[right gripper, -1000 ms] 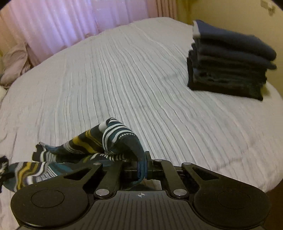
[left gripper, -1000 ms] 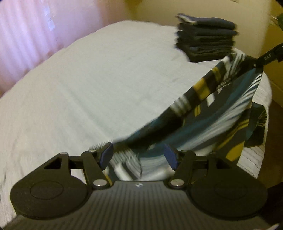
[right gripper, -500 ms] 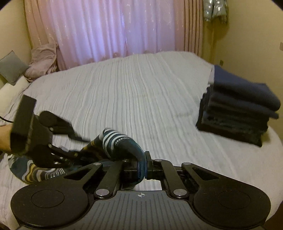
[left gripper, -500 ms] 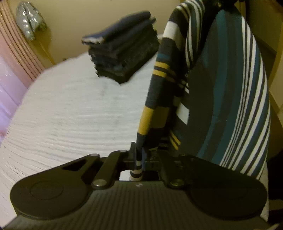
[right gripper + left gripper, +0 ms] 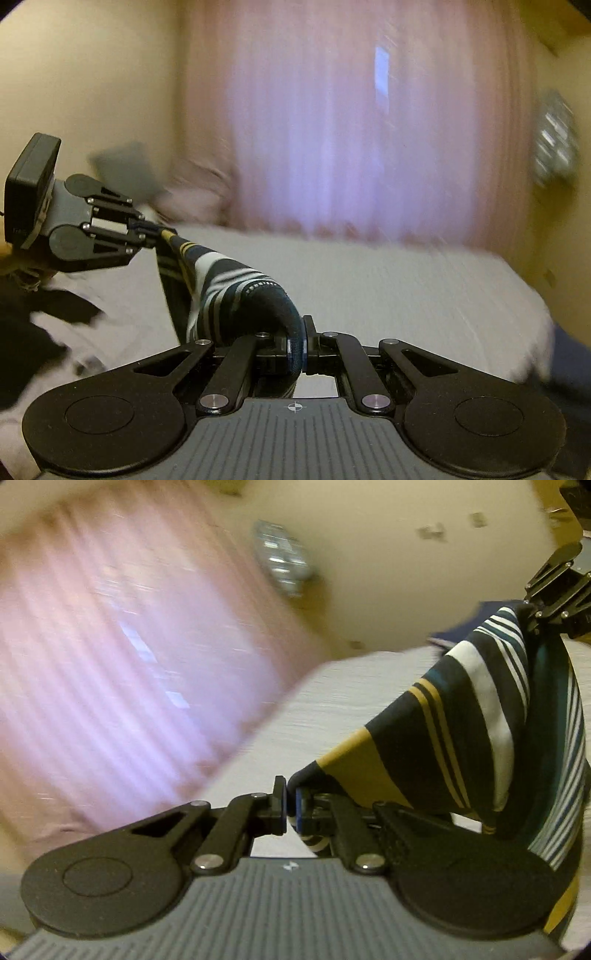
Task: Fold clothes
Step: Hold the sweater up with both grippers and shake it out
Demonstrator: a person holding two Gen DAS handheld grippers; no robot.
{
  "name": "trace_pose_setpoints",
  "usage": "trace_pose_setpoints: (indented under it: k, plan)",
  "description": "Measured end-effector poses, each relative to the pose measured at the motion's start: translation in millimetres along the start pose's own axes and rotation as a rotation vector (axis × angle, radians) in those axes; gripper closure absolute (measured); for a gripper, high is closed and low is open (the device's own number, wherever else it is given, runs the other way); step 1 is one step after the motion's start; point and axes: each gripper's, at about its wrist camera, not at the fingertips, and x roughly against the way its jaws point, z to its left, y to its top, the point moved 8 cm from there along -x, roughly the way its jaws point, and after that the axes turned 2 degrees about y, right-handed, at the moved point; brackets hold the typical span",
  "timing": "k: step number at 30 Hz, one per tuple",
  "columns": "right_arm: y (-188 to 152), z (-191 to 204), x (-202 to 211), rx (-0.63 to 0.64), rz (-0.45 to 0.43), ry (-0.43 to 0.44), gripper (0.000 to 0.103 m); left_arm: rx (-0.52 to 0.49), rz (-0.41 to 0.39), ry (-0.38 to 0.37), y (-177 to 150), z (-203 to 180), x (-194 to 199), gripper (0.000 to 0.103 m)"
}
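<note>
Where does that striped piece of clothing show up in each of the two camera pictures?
Left wrist view: the striped garment fills the right side, stretched from the left gripper up to the right gripper.
Right wrist view: it runs from the right gripper at bottom centre up-left to the left gripper.
Shared landmark: the pink curtain.

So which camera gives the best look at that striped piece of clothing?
The left wrist view: the striped garment hangs broad, its gold, white and teal bands plain. The right wrist view shows only a stretched, narrow edge of it between the two tongs.
</note>
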Motion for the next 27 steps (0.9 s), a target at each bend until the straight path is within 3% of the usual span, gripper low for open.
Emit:
trace_pose_setpoints:
  k: [5, 9, 13, 18, 21, 23, 27]
  plan:
    - [81.9, 78.5, -10.4, 0.072, -0.181, 0.149, 0.099, 0.019, -0.053, 0.229, 11.7, 79.3, 82.9, 0.099]
    - [135.4, 112.3, 1.1, 0.044, -0.308, 0.225, 0.099, -0.027, -0.118, 0.336, 35.3, 109.8, 136.0, 0.099]
    - [174.9, 119.1, 20.4, -0.002, -0.395, 0.243, 0.099, -0.083, -0.195, 0.378, 74.0, 117.7, 160.5, 0.099]
    - [200.4, 85.4, 34.5, -0.012, -0.438, 0.173, 0.099, -0.114, -0.274, 0.355, 123.7, 106.0, 145.7, 0.099]
    - [205.7, 47.6, 13.9, -0.001, -0.405, 0.117, 0.099, -0.099, -0.234, 0.322, 122.6, 100.3, 108.5, 0.099]
    - [196.0, 14.3, -13.9, -0.017, -0.348, 0.107, 0.099, -0.075, -0.157, 0.297, 102.7, 93.3, 82.4, 0.099]
    - [116.8, -13.4, -96.0, -0.081, -0.165, 0.118, 0.098, -0.040, 0.089, 0.234, 26.8, 66.4, 4.7, 0.099]
